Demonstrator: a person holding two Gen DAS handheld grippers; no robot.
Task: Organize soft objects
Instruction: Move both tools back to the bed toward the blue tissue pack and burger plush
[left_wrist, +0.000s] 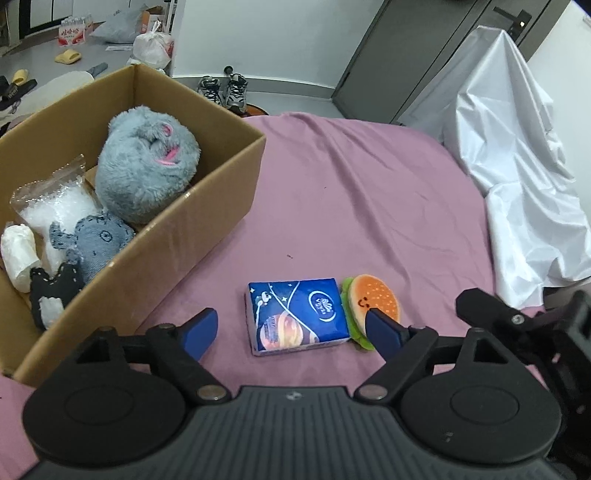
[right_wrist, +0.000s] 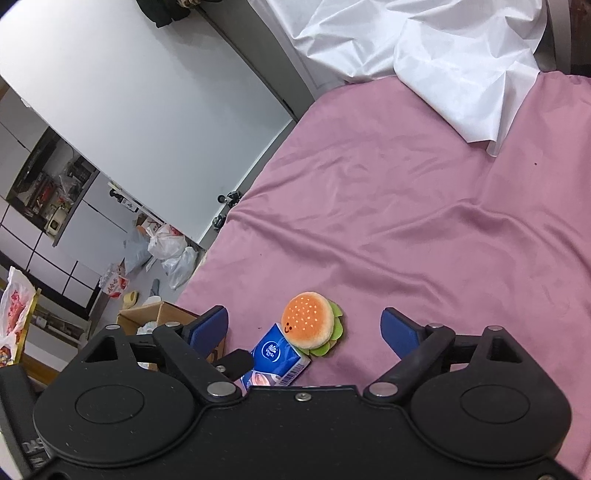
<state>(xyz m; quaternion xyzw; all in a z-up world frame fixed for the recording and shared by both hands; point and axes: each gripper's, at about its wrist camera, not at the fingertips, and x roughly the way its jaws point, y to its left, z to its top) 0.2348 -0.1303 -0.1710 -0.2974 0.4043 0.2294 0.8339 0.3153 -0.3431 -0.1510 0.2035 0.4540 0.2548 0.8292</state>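
A blue tissue pack (left_wrist: 297, 315) lies on the pink bedsheet (left_wrist: 369, 206), touching a small plush hamburger (left_wrist: 373, 301) on its right. My left gripper (left_wrist: 291, 330) is open, its fingers on either side of the pack, just above it. In the right wrist view the hamburger (right_wrist: 308, 325) and tissue pack (right_wrist: 277, 356) lie between the fingers of my open, empty right gripper (right_wrist: 304, 330). A cardboard box (left_wrist: 207, 236) at left holds a grey fluffy plush (left_wrist: 146, 170), a denim plush (left_wrist: 99, 243), a dark plush (left_wrist: 51, 297), a clear bag (left_wrist: 59, 203) and a white roll (left_wrist: 18, 254).
A white plastic sheet (left_wrist: 517, 177) drapes over something at the bed's right side. Shoes (left_wrist: 225, 90), bags (left_wrist: 153, 46) and slippers (left_wrist: 68, 57) lie on the floor beyond the bed. The right gripper's body (left_wrist: 535, 321) shows at the right edge of the left wrist view.
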